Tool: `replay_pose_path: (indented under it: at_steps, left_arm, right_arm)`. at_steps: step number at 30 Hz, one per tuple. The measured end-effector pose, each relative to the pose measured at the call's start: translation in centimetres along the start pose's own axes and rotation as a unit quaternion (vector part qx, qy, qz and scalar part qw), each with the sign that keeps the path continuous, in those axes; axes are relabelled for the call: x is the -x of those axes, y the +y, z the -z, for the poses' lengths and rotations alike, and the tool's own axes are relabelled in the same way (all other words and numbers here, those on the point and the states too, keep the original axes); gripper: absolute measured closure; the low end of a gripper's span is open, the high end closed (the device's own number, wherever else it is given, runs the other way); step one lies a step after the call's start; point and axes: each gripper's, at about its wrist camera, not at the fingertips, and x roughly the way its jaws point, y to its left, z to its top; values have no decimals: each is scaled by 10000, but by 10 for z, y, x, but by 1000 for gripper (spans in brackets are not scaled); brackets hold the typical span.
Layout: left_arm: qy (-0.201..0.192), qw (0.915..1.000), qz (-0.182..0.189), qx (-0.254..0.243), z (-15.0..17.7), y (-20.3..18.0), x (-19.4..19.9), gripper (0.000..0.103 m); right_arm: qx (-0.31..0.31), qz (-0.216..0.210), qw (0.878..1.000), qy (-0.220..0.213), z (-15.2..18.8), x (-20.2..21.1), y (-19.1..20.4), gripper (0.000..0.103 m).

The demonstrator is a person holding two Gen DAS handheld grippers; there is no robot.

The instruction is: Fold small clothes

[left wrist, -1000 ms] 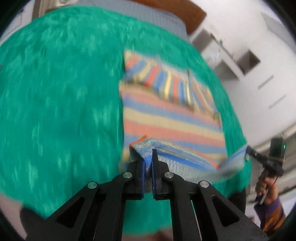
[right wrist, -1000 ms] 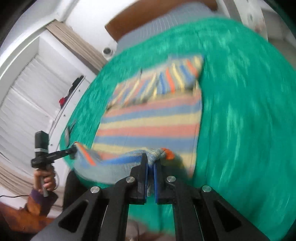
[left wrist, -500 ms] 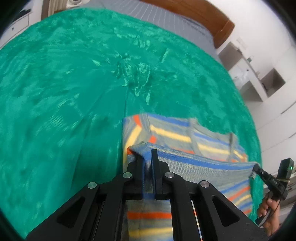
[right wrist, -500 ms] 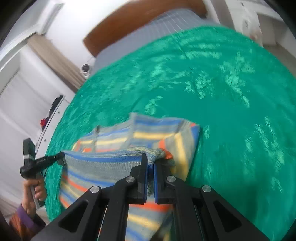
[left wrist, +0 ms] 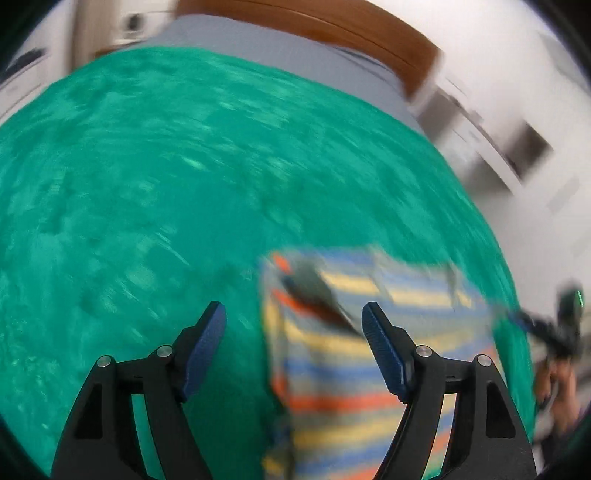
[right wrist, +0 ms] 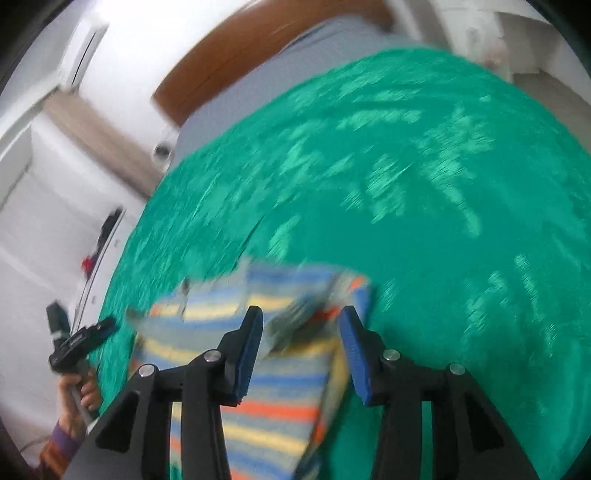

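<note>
A bed under a green blanket (left wrist: 155, 177) fills the space ahead of the tongs. Beyond it run a grey sheet (left wrist: 295, 51) and brown wooden headboard (left wrist: 332, 33), backed by white walls (right wrist: 155, 48). Everything is motion-blurred.

Left tool (left wrist: 293, 317) jaws spread wide, right tool (right wrist: 301, 325) jaws parted, both empty

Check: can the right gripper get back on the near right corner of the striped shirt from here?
Probably yes. The right gripper has its jaws open, with the striped shirt lying directly under and between them on the green blanket. Nothing sits in between, though motion blur hides the exact corner.
</note>
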Motion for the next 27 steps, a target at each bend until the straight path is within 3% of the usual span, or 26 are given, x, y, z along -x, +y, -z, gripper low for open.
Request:
replay_pose_path:
  at_steps: [3,4,6,8,9,11,13,15,20,24,27]
  left_arm:
    - [925,9919,618,-610,16,-29,-29,21]
    - [1146,9888,640,-708,20,-36,-39,21]
    - [1329,9870,311,-850,16,-47,-63,21]
    - [1192,9906,87,-660,-3,-47,-81,21]
    - [1016,9939,-26,-428,-15,-43,-85,22]
    - [584,9979,-262,137,-35,-29,-81,22]
    - [188,9969,-273,714,-45,-14,-65,22]
    - [-3,9966,-55,823,-39,-9,-47,21]
    - [127,9994,-143,-297,17,-35,-23,20]
    - [511,9900,-821,-1029,92,-32,-20,25]
    - [465,9863,-1207,-1023,111,-10,-9,26]
  right_arm:
    - [303,-353,9883,1451,10,-49,29,58]
    - [433,-295,9843,1688,12,-66,37,58]
    - [600,-9,9854,1591,4,-90,48,58]
    - [627,117,9929,1005,-15,-100,56,58]
    - [593,198,9967,512,-26,-98,60,58]
    - [531,202,9984,-8,-36,-90,67,58]
    - [509,100,9984,-246,-36,-79,73,58]
    - [736,54,9971,-161,-27,-68,83,58]
    - [1710,115,9842,443,25,-47,96,58]
    - [2178,349,9718,835,78,-40,77,58]
    - [2303,825,9654,906,117,-22,41,58]
